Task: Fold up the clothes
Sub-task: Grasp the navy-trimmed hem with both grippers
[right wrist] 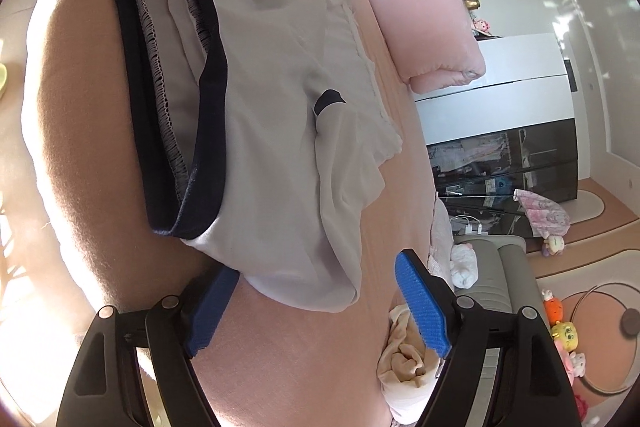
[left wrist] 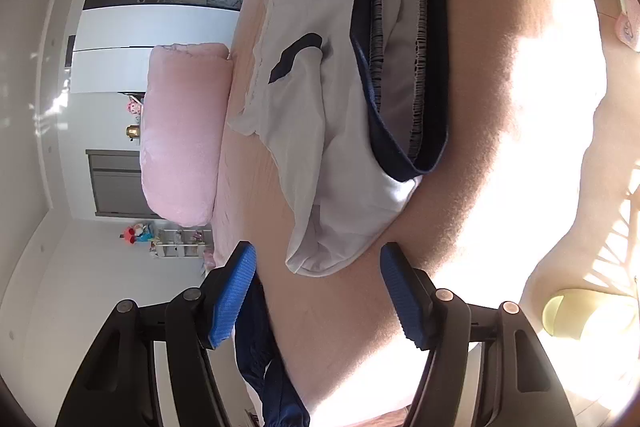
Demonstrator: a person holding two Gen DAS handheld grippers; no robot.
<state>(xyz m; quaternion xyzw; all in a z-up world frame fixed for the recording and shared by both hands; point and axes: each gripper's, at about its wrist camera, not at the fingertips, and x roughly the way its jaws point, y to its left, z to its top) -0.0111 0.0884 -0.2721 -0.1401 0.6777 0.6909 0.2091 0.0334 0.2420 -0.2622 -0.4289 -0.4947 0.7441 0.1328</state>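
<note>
The left claw (left wrist: 316,291) hangs low over the bed (left wrist: 500,107), its two blue pads (left wrist: 234,297) spread wide with nothing between them. It is rolled on its side, so the room stands tipped in its view. The shirt (left wrist: 320,147), white with a navy hem, lies flat on the pink cover just ahead of the pads; its near corner falls in line with the gap but is not gripped. A dark blue garment (left wrist: 264,367) droops over the bed's edge just under the left pad.

The right claw (right wrist: 316,299) is held the same way from the other side, also spread wide and empty. Its left pad (right wrist: 212,307) sits just beside the shirt (right wrist: 280,147), whose white lower edge bulges over the tip; whether they touch I cannot tell. The right pad stands clear, out past the bed's edge. A crumpled beige cloth (right wrist: 404,355) sits below that pad, off the side of the bed (right wrist: 100,187).

The shirt's navy hem (right wrist: 208,131) gapes open, and a navy cuff (right wrist: 328,101) lies folded across the body. Beyond it a rolled pink quilt (right wrist: 420,7) rests on the bed, with a wardrobe (right wrist: 500,131) behind. Strong sun washes out the cover on the window side.
</note>
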